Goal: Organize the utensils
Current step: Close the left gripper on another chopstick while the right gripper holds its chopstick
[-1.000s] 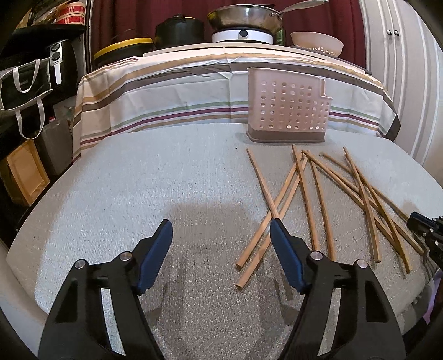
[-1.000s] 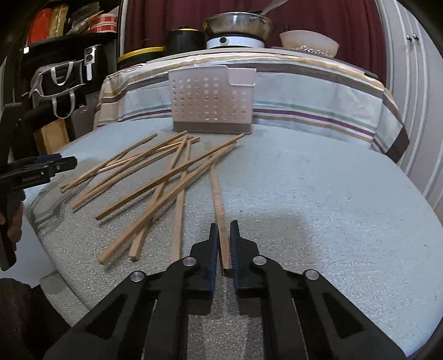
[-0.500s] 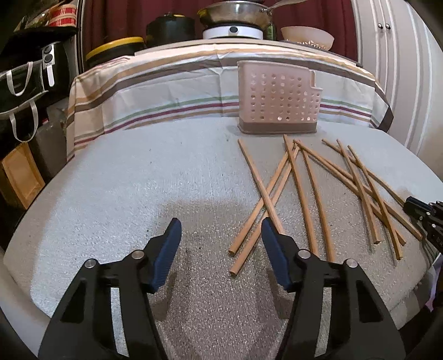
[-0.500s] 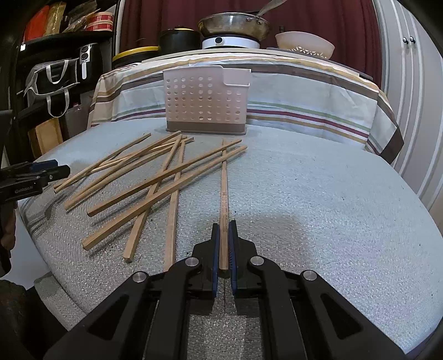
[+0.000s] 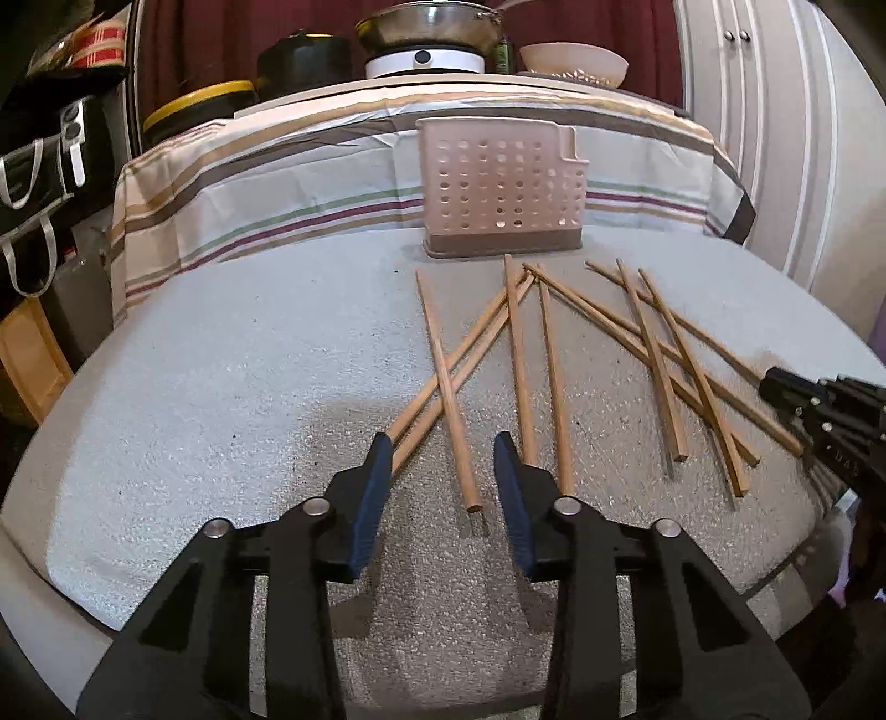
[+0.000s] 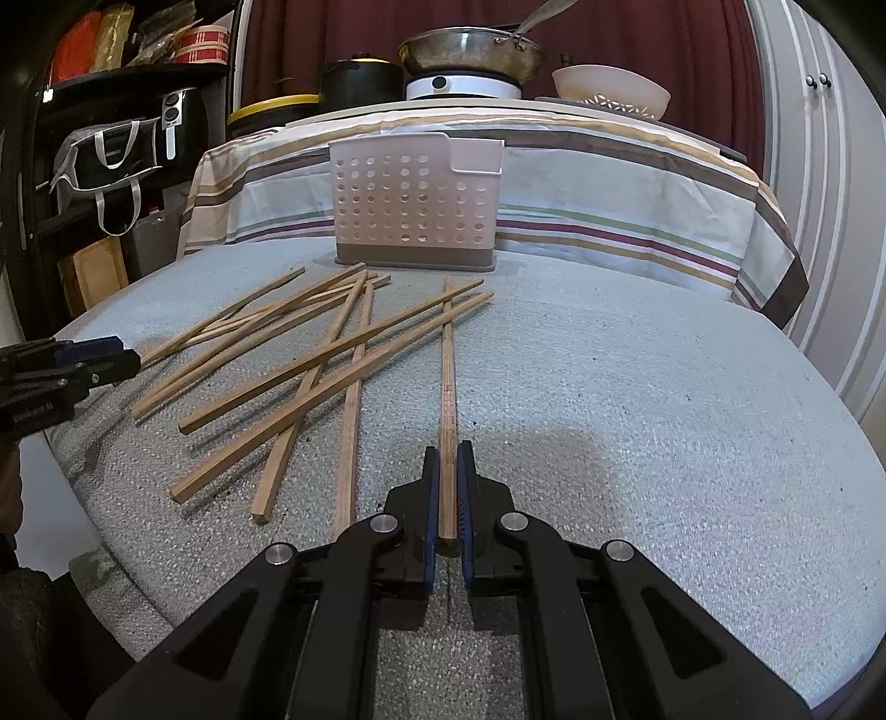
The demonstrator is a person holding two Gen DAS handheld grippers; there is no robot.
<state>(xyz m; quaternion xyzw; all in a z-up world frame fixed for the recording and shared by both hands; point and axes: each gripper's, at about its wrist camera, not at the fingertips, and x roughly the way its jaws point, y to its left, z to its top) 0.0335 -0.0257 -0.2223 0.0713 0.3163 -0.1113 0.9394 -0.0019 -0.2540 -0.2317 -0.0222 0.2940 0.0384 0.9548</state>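
Note:
Several wooden chopsticks [image 5: 653, 354] lie scattered on the grey table [image 5: 221, 387] in front of a pink perforated utensil holder [image 5: 501, 194]. My left gripper [image 5: 443, 459] is open, its jaws on either side of the near end of one chopstick [image 5: 446, 387]. My right gripper [image 6: 448, 459] is shut on the near end of a chopstick [image 6: 447, 376] that points toward the holder [image 6: 415, 205]. The right gripper also shows at the right edge of the left wrist view [image 5: 775, 382]. The left gripper shows at the left edge of the right wrist view [image 6: 124, 354].
Behind the table stands a counter under a striped cloth [image 5: 277, 188] with a pan [image 5: 432, 27], a black pot [image 5: 302, 58] and a bowl [image 5: 573, 61]. Black bags [image 6: 105, 160] hang on shelves at the left. White cabinet doors [image 5: 775, 138] are at the right.
My left gripper has moved right and forward and narrowed around one chopstick's end. My right gripper has swung its held chopstick to point straight at the holder.

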